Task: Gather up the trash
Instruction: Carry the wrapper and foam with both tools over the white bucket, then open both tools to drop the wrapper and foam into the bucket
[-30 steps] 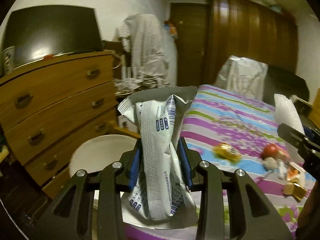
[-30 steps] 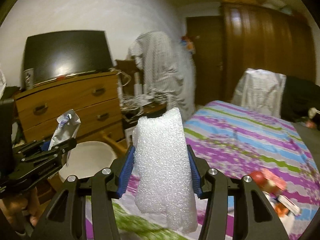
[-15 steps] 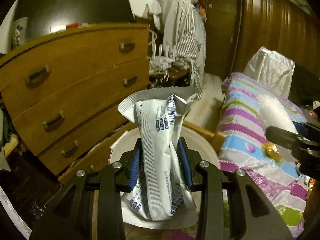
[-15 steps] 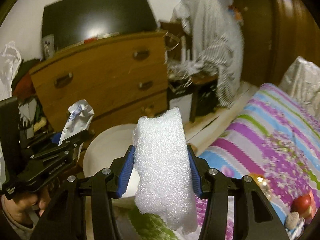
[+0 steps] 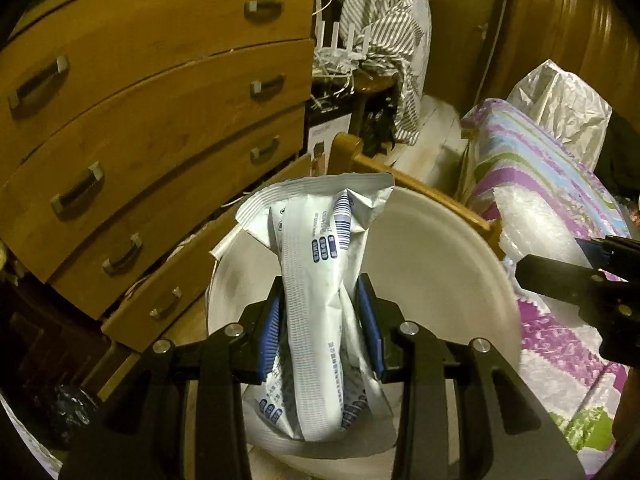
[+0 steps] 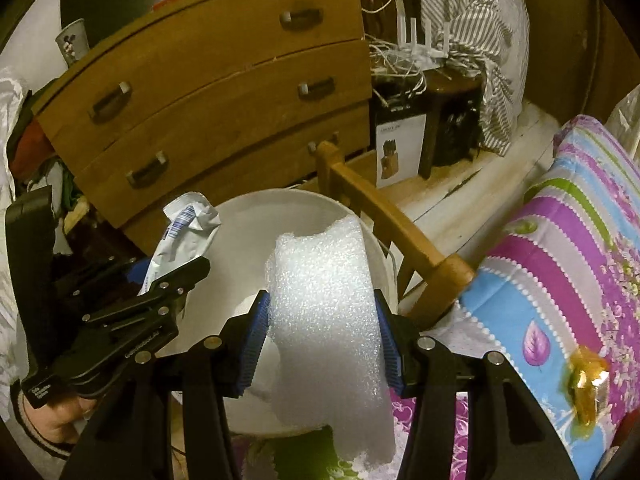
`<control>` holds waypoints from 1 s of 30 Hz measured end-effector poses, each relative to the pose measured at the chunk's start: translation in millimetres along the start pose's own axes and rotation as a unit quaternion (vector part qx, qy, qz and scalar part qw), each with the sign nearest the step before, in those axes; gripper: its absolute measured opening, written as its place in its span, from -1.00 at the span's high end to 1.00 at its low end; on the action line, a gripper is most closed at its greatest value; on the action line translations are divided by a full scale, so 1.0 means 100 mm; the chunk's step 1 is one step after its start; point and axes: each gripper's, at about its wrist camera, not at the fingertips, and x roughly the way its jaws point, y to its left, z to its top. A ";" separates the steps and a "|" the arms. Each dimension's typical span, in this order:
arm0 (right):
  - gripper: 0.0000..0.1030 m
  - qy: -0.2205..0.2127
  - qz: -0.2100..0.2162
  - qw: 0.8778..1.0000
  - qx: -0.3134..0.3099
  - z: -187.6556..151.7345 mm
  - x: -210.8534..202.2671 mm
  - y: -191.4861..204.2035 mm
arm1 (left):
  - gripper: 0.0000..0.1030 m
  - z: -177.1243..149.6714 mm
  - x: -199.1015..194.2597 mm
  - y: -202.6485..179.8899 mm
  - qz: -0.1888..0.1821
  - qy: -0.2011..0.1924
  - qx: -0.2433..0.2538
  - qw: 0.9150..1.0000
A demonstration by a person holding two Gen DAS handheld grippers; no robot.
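Observation:
My left gripper (image 5: 320, 316) is shut on a crumpled white wrapper with blue print (image 5: 320, 280), held upright over the open white bin (image 5: 432, 264). My right gripper (image 6: 320, 332) is shut on a sheet of white foam wrap (image 6: 324, 312), hanging above the same white bin (image 6: 280, 216) at its bed-side edge. The left gripper (image 6: 176, 280) and its wrapper (image 6: 180, 232) show at the left of the right wrist view. The foam wrap (image 5: 536, 232) and a right finger (image 5: 568, 280) show at the right of the left wrist view. A yellow foil wrapper (image 6: 588, 384) lies on the bed.
A wooden chest of drawers (image 5: 152, 128) stands right behind the bin. A wooden chair back (image 6: 384, 216) sits between the bin and the striped bed cover (image 6: 568, 240). A stool with cables (image 6: 448, 92) and a striped cloth (image 5: 384, 32) stand further back.
Both grippers swung left from over the bed and dropped toward the white bin, tilting downward. Each keeps hold of its piece of trash; the bin now lies right beneath them.

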 end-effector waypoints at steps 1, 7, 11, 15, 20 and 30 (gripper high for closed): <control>0.00 0.001 0.001 1.000 0.001 0.00 0.04 -0.01 | 0.34 0.00 0.02 0.02 0.000 0.002 -0.002 1.000; -0.01 0.003 0.009 1.000 0.004 -0.01 0.08 -0.08 | 0.32 0.02 0.06 0.05 -0.002 0.002 -0.005 1.000; -0.01 0.003 0.012 1.000 0.002 0.01 0.09 -0.08 | 0.30 0.03 0.06 0.05 -0.002 0.001 -0.005 1.000; -0.04 -0.001 0.021 1.000 0.005 0.04 0.08 -0.09 | 0.22 0.04 0.05 0.05 0.003 -0.001 -0.003 1.000; -0.49 -0.020 0.035 0.999 0.029 0.05 -0.01 -0.19 | -0.20 0.05 0.03 0.09 0.014 -0.008 -0.005 1.000; -0.49 -0.040 0.033 0.998 0.042 -0.01 -0.25 -0.33 | -0.20 0.04 0.02 0.13 0.012 -0.008 -0.009 1.000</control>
